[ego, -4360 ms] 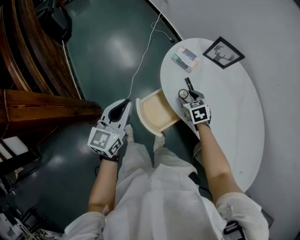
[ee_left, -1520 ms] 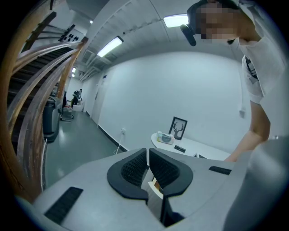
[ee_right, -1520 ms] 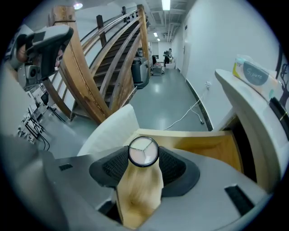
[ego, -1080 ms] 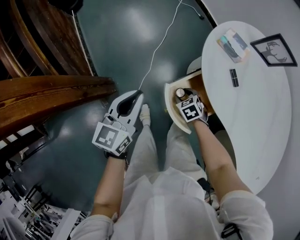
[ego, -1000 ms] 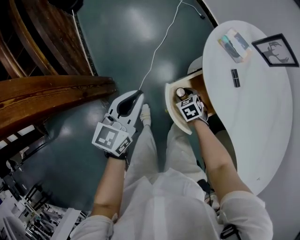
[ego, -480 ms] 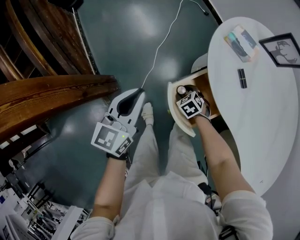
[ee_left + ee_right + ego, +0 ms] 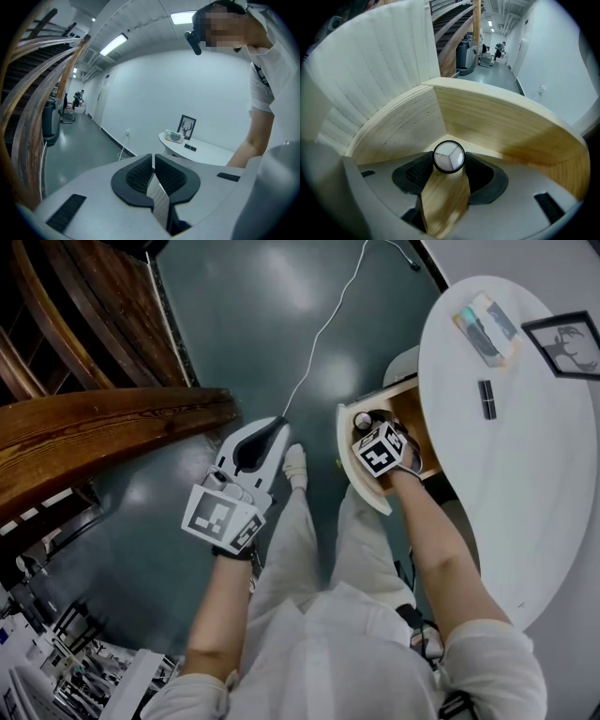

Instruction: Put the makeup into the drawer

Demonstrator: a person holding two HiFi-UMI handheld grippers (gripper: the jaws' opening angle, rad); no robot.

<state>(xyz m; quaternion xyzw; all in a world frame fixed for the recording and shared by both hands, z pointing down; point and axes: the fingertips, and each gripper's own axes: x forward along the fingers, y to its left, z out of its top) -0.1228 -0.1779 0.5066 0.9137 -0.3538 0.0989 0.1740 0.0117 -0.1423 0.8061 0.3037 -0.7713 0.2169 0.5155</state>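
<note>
Right gripper view: makeup jar (image 7: 449,157) clamped between tongs (image 7: 449,165), inside drawer (image 7: 501,124).

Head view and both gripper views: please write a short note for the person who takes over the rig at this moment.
Left gripper: shut, empty, over the floor beside the drawer.
Right gripper: shut on the round makeup jar, held inside the open drawer.
Done: the drawer is open and the jar is inside it, not yet released.
To do: open the right gripper to release the jar. A black stick and a pale box lie on the white table; they are probably makeup to fetch next. After that, the drawer likely needs closing.
</note>
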